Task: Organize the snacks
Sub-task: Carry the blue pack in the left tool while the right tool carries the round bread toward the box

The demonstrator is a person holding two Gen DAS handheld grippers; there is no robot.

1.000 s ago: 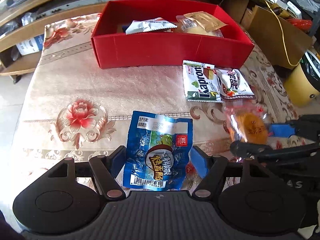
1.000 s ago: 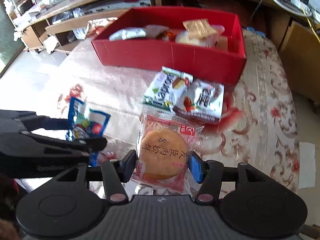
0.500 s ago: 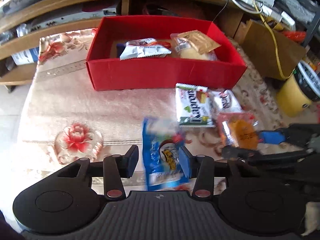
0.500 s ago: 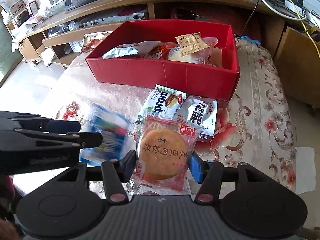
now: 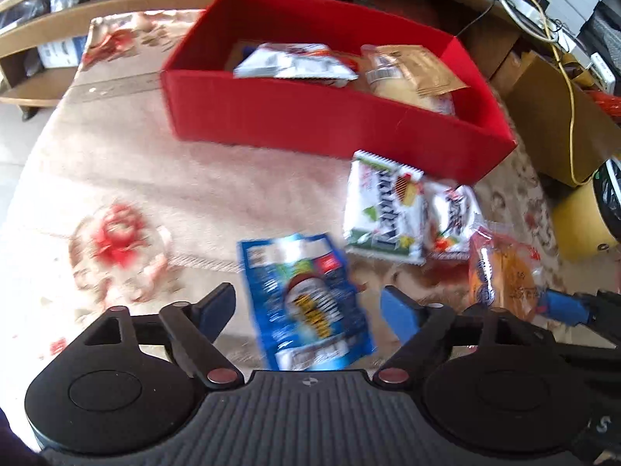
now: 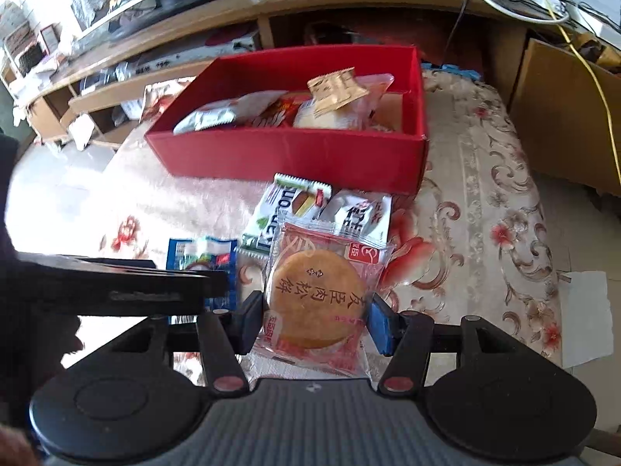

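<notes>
A red box (image 5: 322,116) (image 6: 287,151) holds several snack packets at the far side of the table. My left gripper (image 5: 310,306) is open, its jaws wide apart; the blue snack packet (image 5: 306,303) (image 6: 205,260) lies loose between them, blurred. My right gripper (image 6: 314,318) is shut on a round orange cake in a clear red-printed wrapper (image 6: 318,303) (image 5: 504,275), held above the table. A green-and-white wafer packet (image 5: 384,213) (image 6: 287,209) and a white packet (image 5: 450,217) (image 6: 361,213) lie in front of the box.
The table has a beige floral cloth (image 5: 116,178) (image 6: 485,194). Wooden shelving (image 6: 163,50) stands behind it. A cardboard box (image 5: 559,116), a yellow cable and a yellow bin (image 5: 582,225) are at the right. White paper (image 6: 582,310) lies on the floor.
My left gripper had closed on the blue packet and lifted it; now its jaws have opened wide and the packet is loose. Both grippers have risen and moved toward the red box.
</notes>
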